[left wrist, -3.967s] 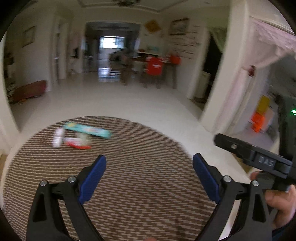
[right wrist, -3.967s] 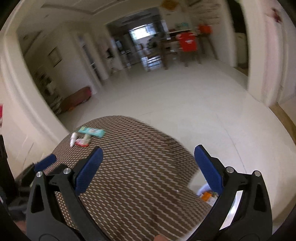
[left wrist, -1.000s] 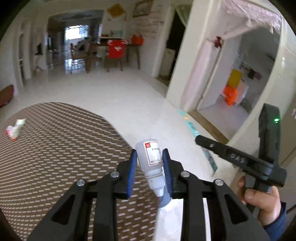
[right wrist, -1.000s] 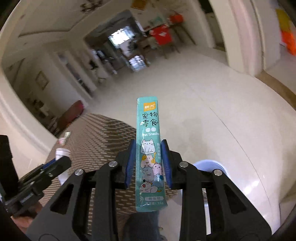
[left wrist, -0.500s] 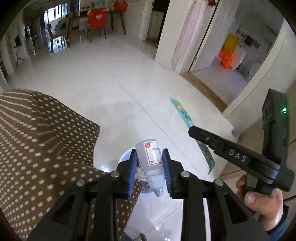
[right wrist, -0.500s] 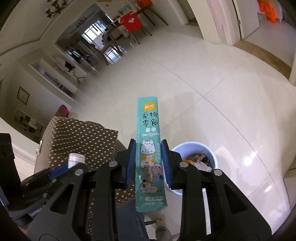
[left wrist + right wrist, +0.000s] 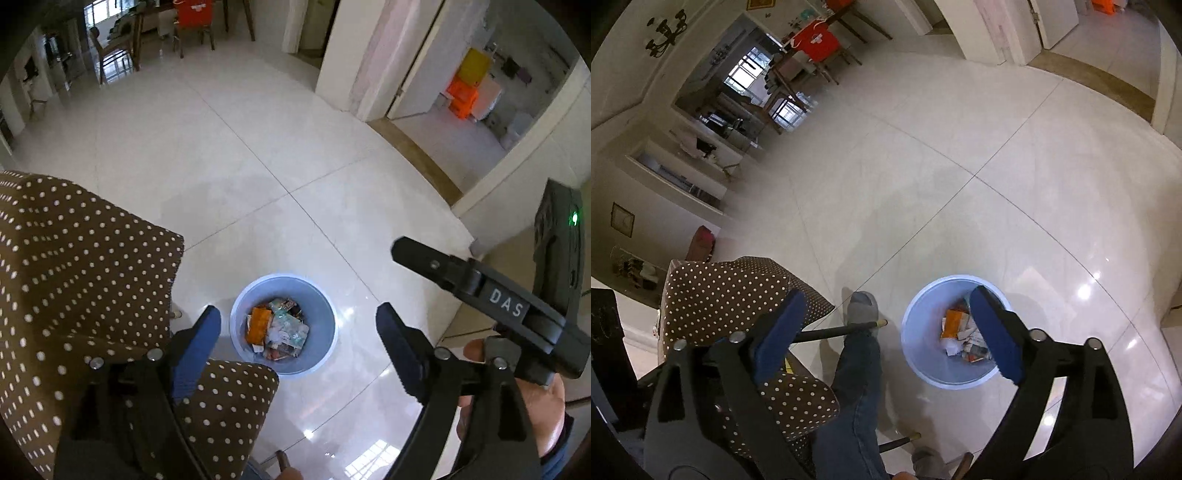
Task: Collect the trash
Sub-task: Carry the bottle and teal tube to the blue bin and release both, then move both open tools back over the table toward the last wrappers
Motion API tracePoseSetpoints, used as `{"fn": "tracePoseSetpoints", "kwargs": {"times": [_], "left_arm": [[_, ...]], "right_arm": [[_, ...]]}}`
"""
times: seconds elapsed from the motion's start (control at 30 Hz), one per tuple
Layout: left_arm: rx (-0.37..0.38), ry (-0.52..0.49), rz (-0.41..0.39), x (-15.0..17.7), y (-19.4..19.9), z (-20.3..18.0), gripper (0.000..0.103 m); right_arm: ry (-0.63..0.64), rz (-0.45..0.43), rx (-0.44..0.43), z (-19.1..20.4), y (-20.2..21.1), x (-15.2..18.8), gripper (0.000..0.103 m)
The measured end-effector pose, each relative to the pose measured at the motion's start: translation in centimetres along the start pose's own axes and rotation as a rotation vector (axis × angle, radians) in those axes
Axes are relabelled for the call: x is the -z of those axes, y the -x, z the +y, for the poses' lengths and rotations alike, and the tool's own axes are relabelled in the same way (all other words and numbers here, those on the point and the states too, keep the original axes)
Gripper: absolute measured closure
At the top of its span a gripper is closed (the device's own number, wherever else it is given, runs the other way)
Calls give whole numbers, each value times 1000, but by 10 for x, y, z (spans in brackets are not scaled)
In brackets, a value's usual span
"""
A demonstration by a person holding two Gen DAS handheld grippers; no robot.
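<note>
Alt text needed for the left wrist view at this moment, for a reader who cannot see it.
The open, empty left hand-held gripper looks down on a pale blue trash bin full of wrappers on a glossy white tile floor. A brown polka-dot tablecloth fills the left side, and the right hand-held gripper enters from the right, held in a hand.

Left gripper (image 7: 297, 345) pointing steeply down, blue-padded fingers (image 7: 195, 345) spread wide, nothing between them. Right gripper (image 7: 894, 332) likewise aimed down, fingers (image 7: 995, 334) wide apart and empty. Seen from the left camera, right hand (image 7: 524, 410) wrapped around its gripper's handle. Below, a jeans-clad leg (image 7: 855, 373) ending in a grey-socked foot (image 7: 862, 308).
</note>
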State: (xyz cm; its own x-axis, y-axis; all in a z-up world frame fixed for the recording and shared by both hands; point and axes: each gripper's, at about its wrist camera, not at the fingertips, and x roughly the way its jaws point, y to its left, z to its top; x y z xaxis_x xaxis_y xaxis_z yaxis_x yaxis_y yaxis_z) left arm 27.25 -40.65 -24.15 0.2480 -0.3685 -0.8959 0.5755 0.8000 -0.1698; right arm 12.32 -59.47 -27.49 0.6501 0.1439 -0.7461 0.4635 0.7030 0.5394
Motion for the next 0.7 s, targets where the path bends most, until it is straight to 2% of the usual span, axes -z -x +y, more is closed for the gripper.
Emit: {"fn": "tracePoseSetpoints", "kwargs": {"times": [0.07, 0.3, 0.5, 0.7], "left_arm": [[11, 21, -15, 0, 8, 0, 19], [23, 24, -75, 6, 43, -1, 16], [39, 32, -127, 16, 77, 5, 15], [29, 56, -208, 27, 119, 27, 15]], "right_arm": [[5, -8, 12, 2, 4, -2, 7], [27, -41, 29, 20, 24, 2, 7], [76, -68, 38, 47, 43, 1, 7], [142, -114, 29, 86, 66, 3, 7]]}}
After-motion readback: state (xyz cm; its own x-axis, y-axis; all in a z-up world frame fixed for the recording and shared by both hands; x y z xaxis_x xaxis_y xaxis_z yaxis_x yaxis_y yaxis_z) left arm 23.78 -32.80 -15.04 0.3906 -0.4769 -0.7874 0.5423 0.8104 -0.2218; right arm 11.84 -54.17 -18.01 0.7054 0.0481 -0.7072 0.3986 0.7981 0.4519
